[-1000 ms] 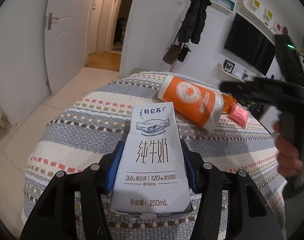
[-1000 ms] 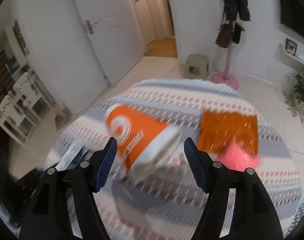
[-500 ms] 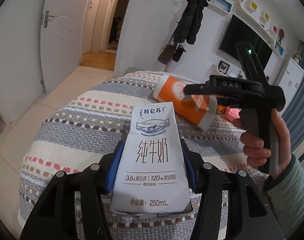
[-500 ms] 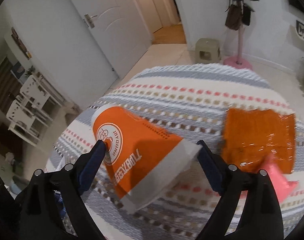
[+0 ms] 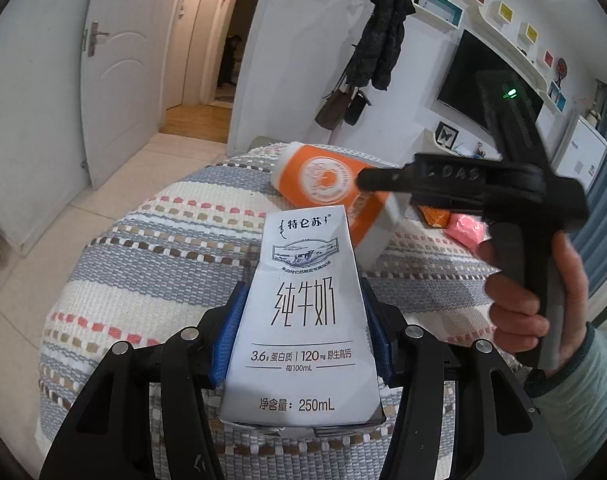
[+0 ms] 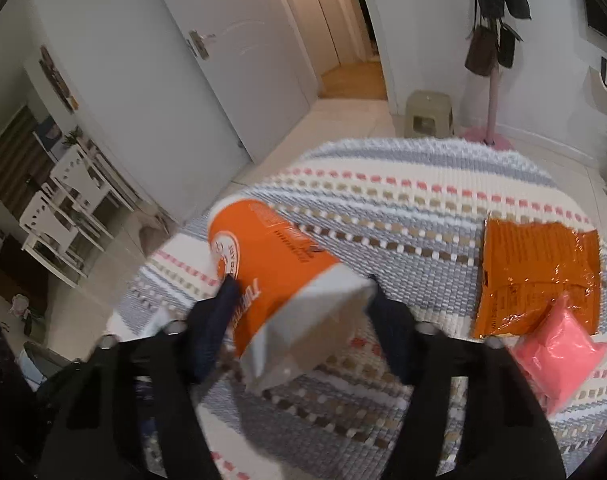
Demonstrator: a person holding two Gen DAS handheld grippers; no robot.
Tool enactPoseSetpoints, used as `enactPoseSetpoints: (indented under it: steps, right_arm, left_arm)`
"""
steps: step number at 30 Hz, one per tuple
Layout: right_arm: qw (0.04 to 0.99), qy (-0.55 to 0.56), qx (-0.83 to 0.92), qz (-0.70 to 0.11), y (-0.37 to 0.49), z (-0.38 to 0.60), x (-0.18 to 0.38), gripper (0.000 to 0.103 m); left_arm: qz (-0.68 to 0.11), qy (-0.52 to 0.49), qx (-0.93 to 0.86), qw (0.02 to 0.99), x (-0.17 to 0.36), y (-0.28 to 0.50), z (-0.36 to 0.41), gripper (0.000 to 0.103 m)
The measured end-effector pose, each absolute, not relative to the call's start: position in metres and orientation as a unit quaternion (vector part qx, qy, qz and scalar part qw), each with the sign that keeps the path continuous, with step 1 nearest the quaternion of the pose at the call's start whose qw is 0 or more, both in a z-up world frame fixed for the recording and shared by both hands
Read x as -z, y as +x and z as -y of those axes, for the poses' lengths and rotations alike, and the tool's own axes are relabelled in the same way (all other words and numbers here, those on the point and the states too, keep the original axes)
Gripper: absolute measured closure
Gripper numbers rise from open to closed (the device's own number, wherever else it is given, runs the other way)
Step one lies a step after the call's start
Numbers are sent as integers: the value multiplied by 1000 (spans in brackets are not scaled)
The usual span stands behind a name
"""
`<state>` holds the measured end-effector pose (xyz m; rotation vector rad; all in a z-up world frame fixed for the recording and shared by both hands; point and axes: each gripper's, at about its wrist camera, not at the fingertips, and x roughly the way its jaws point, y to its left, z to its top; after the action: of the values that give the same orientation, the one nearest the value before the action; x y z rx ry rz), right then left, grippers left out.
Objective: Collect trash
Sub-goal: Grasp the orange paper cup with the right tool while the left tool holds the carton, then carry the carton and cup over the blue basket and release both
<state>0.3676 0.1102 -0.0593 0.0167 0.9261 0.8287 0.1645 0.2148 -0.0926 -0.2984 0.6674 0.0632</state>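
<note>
**Two pieces of trash between two pairs of fingers**

Two grippers are in view over a round surface (image 5: pixel 155 240) covered with a woven cloth striped in grey, cream, pink and tan. The left gripper (image 5: pixel 303 340) pinches a white 250 mL milk carton (image 5: pixel 303 320) between its blue-padded fingers (image 5: pixel 228 336), which press on the carton's two narrow sides. The printed face of the carton points toward the camera, and the carton sits above the near edge of the cloth.

The right gripper (image 6: pixel 303 320) has its fingers (image 6: pixel 213 320) set on either side of an orange paper cup (image 6: pixel 279 280). The cup lies on its side on the cloth, its white-banded open mouth toward the right wrist camera and its base pointing away to the left. The left finger touches the orange wall; the right finger lies against the white rim, though motion blur makes the firmness of the grip hard to judge. In the left wrist view, the same cup (image 5: pixel 327 184) lies beyond the carton, and the right gripper (image 5: pixel 383 180) reaches in from the right, held in a hand (image 5: pixel 523 292) in a grey-green sleeve.

To the right of the cup lie a flat, crinkled orange wrapper (image 6: pixel 539 276) and a small pink packet (image 6: pixel 559 356) that overlaps the wrapper's near corner. Both lie well apart from the fingers.
</note>
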Motion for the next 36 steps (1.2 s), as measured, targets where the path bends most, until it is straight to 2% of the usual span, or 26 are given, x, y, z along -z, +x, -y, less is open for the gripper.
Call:
enactPoseSetpoints:
  steps: [3, 6, 11, 14, 20, 27, 33, 36]
  right_arm:
    - [814, 10, -395, -425, 361, -108, 47, 63]
    - [824, -11, -387, -414, 352, -111, 40, 65]
    - [844, -72, -367, -385, 328, -127, 30, 65]
    - [843, -98, -374, -375, 317, -139, 28, 62]
    - [813, -64, -397, -421, 330, -153, 45, 57]
    - [782, -6, -405, -474, 350, -155, 64, 57]
    - [780, 21, -405, -476, 349, -140, 64, 62]
    - [798, 28, -399, -452, 340, -122, 50, 63]
  left_arm:
    - [-326, -146, -31, 933, 93, 164, -215, 51]
    - [-324, -150, -31, 934, 93, 163, -216, 51]
    - [-319, -161, -31, 933, 94, 160, -220, 51]
    - [-318, -164, -31, 933, 94, 161, -222, 51]
    - [-318, -168, -30, 933, 95, 158, -224, 51]
    - [-321, -162, -26, 933, 95, 160, -222, 52]
    - [-324, -150, -28, 934, 93, 162, -219, 52]
    - [-326, -153, -20, 933, 89, 162, -220, 52]
